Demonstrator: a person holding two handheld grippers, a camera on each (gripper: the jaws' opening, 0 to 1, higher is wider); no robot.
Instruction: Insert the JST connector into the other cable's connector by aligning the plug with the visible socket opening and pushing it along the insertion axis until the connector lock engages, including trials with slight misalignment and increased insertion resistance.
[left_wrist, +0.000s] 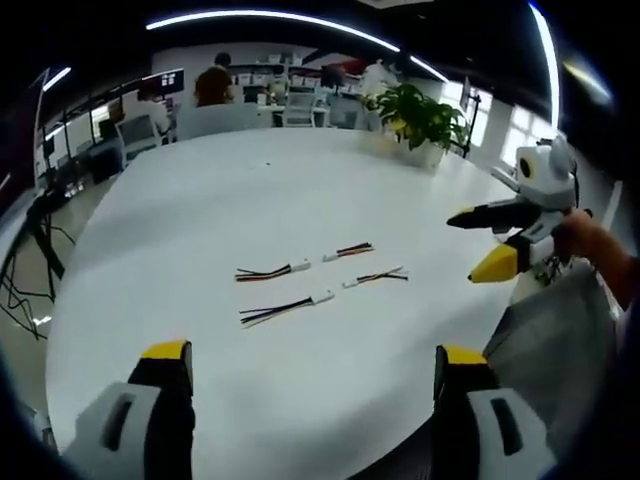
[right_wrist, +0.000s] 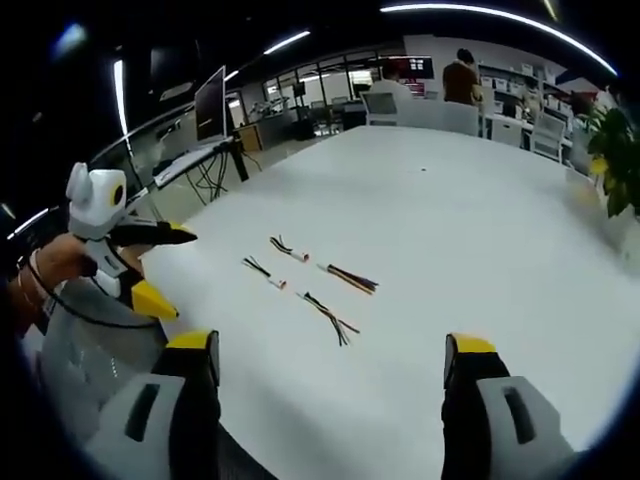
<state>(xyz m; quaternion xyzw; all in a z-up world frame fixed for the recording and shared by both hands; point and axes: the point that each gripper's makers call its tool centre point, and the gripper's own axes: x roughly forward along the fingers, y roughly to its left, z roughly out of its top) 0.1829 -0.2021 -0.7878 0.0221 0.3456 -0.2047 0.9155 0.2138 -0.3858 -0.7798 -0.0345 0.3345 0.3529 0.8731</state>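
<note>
Several short cable pieces lie on the white round table (left_wrist: 250, 180). The far pair is a long cable with a white connector (left_wrist: 300, 267) facing a short cable (left_wrist: 350, 250). The near pair is a long cable (left_wrist: 283, 309) facing a short one (left_wrist: 378, 276); the ends of each pair lie a little apart. My left gripper (left_wrist: 312, 352) hangs open above the table's near edge, short of the cables. My right gripper (left_wrist: 475, 242) comes in from the right, open and holding nothing. In the right gripper view, the cables (right_wrist: 330, 318) lie ahead of my right gripper (right_wrist: 332, 345), and the left gripper (right_wrist: 172, 268) is at the left.
A potted plant (left_wrist: 420, 120) stands on the table's far right side (right_wrist: 615, 150). People sit at desks (left_wrist: 213, 85) beyond the table. A monitor on a stand (right_wrist: 210, 100) is off the table's side. A person's hand (left_wrist: 590, 245) holds the right gripper.
</note>
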